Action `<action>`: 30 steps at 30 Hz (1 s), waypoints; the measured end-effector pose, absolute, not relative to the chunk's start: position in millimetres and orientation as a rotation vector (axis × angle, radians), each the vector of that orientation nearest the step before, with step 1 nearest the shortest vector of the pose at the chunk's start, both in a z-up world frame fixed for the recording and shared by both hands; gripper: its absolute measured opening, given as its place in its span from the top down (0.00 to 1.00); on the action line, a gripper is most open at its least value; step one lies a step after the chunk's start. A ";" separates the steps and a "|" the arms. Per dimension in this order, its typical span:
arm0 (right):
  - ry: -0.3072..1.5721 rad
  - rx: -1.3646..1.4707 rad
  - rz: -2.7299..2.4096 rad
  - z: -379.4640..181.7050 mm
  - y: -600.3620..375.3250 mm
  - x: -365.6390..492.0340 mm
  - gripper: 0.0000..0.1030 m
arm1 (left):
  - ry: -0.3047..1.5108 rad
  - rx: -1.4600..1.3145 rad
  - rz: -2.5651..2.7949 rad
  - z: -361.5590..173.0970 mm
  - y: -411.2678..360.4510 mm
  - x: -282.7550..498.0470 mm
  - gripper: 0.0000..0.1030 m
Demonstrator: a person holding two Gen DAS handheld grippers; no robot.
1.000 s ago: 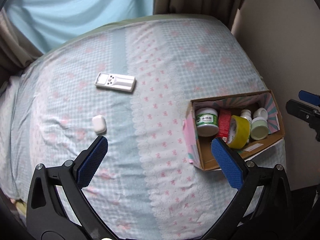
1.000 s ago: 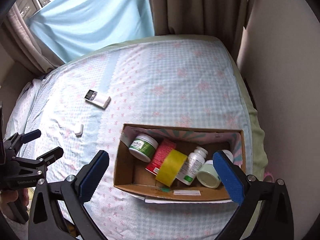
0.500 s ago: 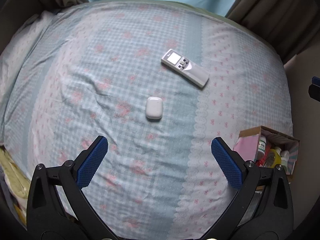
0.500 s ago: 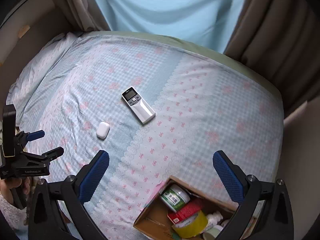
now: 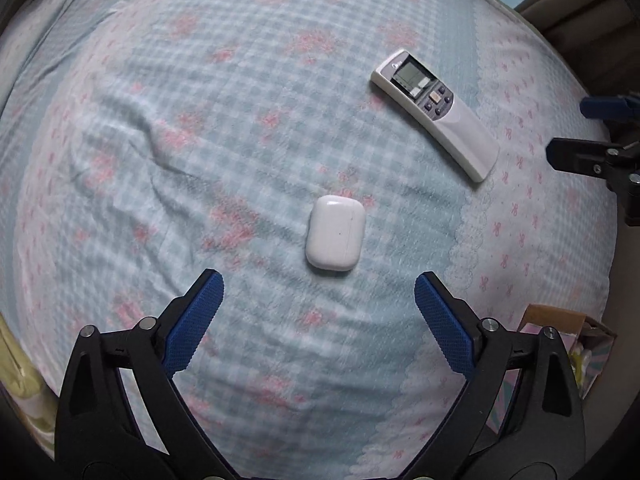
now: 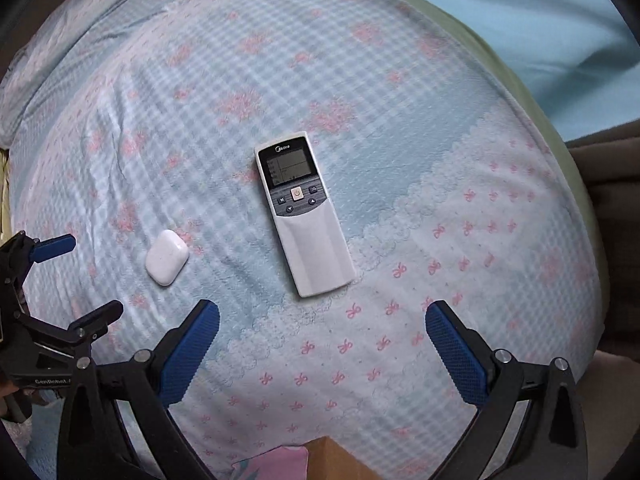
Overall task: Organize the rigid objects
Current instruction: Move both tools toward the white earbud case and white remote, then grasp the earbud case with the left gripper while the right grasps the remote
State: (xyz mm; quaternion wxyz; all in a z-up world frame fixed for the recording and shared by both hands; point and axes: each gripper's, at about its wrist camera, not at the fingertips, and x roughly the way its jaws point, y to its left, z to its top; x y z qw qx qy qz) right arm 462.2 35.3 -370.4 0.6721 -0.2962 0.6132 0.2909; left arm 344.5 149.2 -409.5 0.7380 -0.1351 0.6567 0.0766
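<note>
A white earbud case (image 5: 335,237) lies on the checked bed cover just ahead of my open, empty left gripper (image 5: 319,303); it also shows in the right wrist view (image 6: 166,257). A white remote control (image 6: 303,213) with a screen and buttons lies ahead of my open, empty right gripper (image 6: 322,331), and shows far right in the left wrist view (image 5: 434,112). The left gripper shows at the left edge of the right wrist view (image 6: 60,280). The right gripper shows at the right edge of the left wrist view (image 5: 580,132).
The cardboard box shows only as a corner at the lower right of the left wrist view (image 5: 568,320) and at the bottom edge of the right wrist view (image 6: 332,460). Brown curtains (image 5: 580,20) and a light blue drape (image 6: 520,20) stand beyond the bed.
Both grippers have moved away from the box and closer over the bed. The earbud case now lies just ahead of the left gripper and the remote ahead of the right. Both stay open.
</note>
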 end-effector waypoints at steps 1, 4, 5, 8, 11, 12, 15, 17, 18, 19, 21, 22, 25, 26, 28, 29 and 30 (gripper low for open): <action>1.392 -0.691 0.669 -380.4 41.9 465.4 0.00 | 1.452 -0.264 0.160 -416.8 143.3 350.2 0.09; 1.427 -0.753 0.705 -411.0 60.2 473.0 0.06 | 1.486 -0.196 0.143 -438.8 130.4 362.7 0.12; 1.436 -0.769 0.708 -419.5 65.6 475.3 0.06 | 1.496 -0.190 0.139 -445.4 127.6 365.3 0.15; 1.451 -0.779 0.731 -436.9 79.4 482.7 0.06 | 1.516 -0.204 0.136 -462.5 124.5 369.4 0.18; 1.462 -0.795 0.743 -450.6 89.0 490.6 0.06 | 1.530 -0.233 0.142 -475.2 125.8 370.3 0.25; 1.464 -0.806 0.746 -455.3 91.5 493.3 0.06 | 1.533 -0.244 0.145 -478.2 127.0 370.6 0.25; 1.498 -0.825 0.763 -471.2 96.0 501.1 0.22 | 1.539 -0.266 0.149 -486.7 130.5 371.4 0.28; 1.517 -0.833 0.773 -479.9 98.0 505.6 0.28 | 1.542 -0.268 0.153 -490.4 131.7 371.5 0.30; 1.517 -0.839 0.774 -483.0 98.8 507.1 0.28 | 1.536 -0.269 0.153 -490.1 131.7 372.0 0.30; 1.515 -0.843 0.778 -485.4 99.7 508.4 0.29 | 1.529 -0.265 0.153 -489.8 130.4 371.5 0.30; 1.514 -0.849 0.783 -489.3 102.3 510.9 0.33 | 1.527 -0.246 0.154 -490.9 128.7 374.3 0.33; 1.509 -0.858 0.778 -491.2 103.8 511.4 0.37 | 1.524 -0.237 0.154 -490.7 128.2 375.4 0.35; 1.488 -0.877 0.760 -494.1 107.7 510.7 0.46 | 1.514 -0.189 0.162 -488.5 122.5 384.0 0.59; 1.482 -0.879 0.758 -494.1 108.6 509.7 0.46 | 1.511 -0.185 0.156 -487.5 122.8 386.2 0.60; 1.470 -0.883 0.751 -494.3 116.2 503.4 0.47 | 1.503 -0.197 0.146 -487.0 124.3 386.2 0.60; 1.468 -0.881 0.745 -494.3 117.1 501.4 0.47 | 1.498 -0.200 0.142 -486.7 124.9 385.7 0.60; 1.467 -0.875 0.739 -494.3 116.8 499.8 0.47 | 1.496 -0.198 0.139 -486.3 124.6 385.7 0.60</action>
